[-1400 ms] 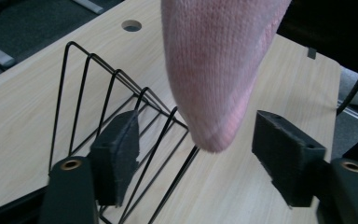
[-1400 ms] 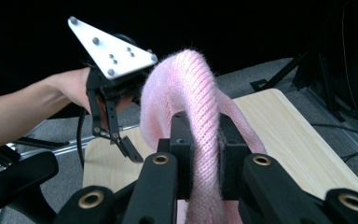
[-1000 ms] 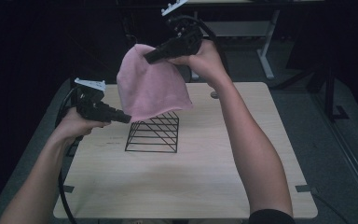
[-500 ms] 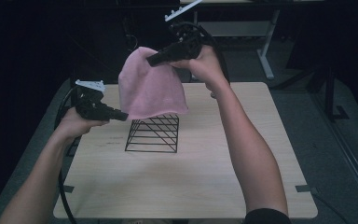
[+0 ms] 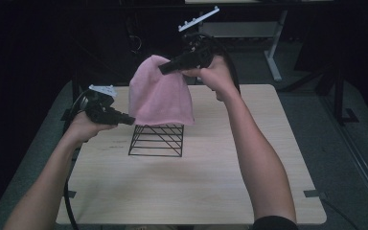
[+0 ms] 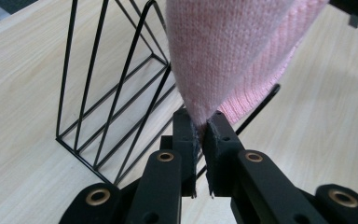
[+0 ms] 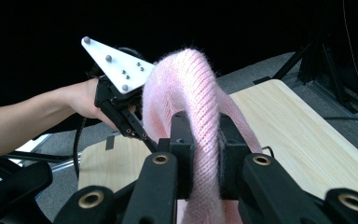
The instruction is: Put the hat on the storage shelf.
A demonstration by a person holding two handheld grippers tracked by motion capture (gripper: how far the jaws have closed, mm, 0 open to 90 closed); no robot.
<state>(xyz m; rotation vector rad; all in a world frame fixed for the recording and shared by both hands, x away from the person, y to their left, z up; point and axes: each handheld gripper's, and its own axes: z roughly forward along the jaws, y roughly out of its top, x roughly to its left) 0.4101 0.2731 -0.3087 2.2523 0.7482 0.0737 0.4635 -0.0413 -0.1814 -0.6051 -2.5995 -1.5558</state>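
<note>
Your right hand-held gripper (image 5: 165, 68) pinches the top of the pink knit cloth (image 5: 160, 93), holding it up; your left hand-held gripper (image 5: 130, 120) is clamped on its lower left corner. The cloth hangs over the black wire rack (image 5: 156, 140) — mid-counter. The pale wood counter (image 5: 196, 177) stands in a dark room.

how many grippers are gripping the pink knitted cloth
2. The left gripper pinches the pink knitted cloth at its lower left corner; the right gripper clamps its top, above the black wire rack.
</note>
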